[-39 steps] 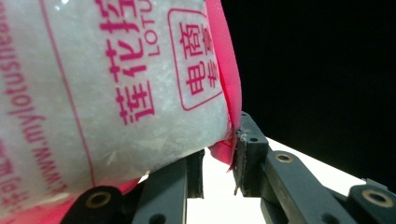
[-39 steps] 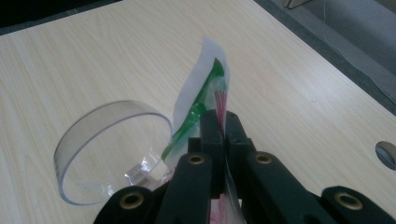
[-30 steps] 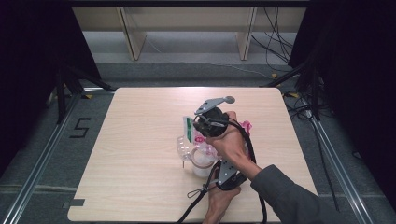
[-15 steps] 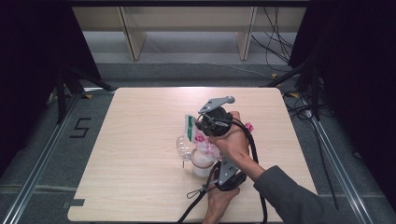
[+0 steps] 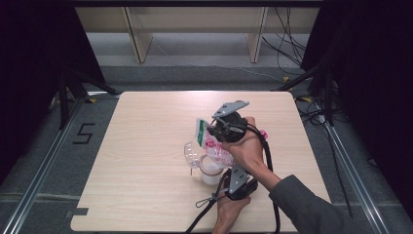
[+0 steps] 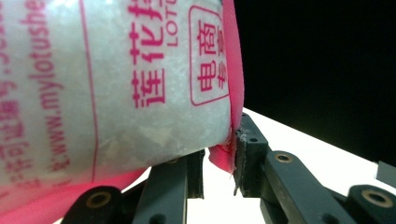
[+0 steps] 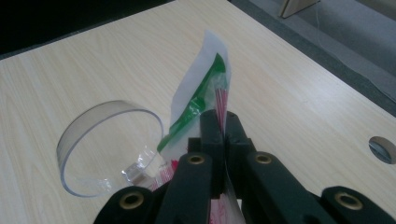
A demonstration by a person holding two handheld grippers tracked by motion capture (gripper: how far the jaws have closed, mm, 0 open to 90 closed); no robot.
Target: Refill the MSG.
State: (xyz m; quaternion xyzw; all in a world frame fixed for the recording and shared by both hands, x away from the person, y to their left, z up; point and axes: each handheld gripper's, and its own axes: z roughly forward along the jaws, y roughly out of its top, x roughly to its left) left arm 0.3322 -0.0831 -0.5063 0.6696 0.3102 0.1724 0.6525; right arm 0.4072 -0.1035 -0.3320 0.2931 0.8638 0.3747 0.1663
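Table (image 5: 146, 195): one bag (image 5: 213, 144), one cup (image 5: 210, 168), two grippers.

Lower right of the high view, a grey sleeve (image 5: 311, 207) covers the person's right forearm. Both grippers are black, each topped with a grey three-cornered plate (image 5: 230, 108), and black cables (image 5: 265, 146) loop down toward the bottom edge. Up close, the jaws are matte black bars joined by brass-coloured screws (image 7: 196, 159).
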